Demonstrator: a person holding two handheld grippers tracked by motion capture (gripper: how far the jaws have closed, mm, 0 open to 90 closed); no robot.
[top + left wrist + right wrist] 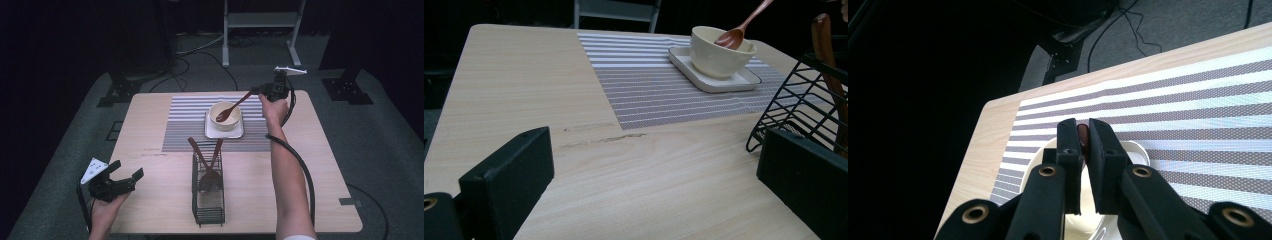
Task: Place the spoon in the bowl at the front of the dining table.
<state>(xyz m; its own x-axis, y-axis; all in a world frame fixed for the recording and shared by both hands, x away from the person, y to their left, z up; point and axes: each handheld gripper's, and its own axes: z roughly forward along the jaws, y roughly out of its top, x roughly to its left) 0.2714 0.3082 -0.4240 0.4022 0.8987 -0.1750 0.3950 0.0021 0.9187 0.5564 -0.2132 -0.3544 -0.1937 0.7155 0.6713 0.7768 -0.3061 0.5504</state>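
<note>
Two claws work the bench (150,200): from above, the right claw (256,90) pinches a wooden spoon (233,107) by its handle end, blade in the bowl (225,116); light, stiff, probably slick. The left claw (654,185) gapes wide, empty. Right gripper view: jaws hide most of the spoon (1082,137).

Both forearms are bare; a white sleeve edge (300,237) shows at the right elbow. Each hand carries black tongs: left tongs (126,171), right tongs (256,90). Each unit has a matte black angular body and two flat, blocky jaws. Brass-coloured round fasteners (1048,171) sit in the jaw arms. A pale grey three-cornered plate (93,170) tops each unit. A thick black cable (300,165) trails from the right unit.
</note>
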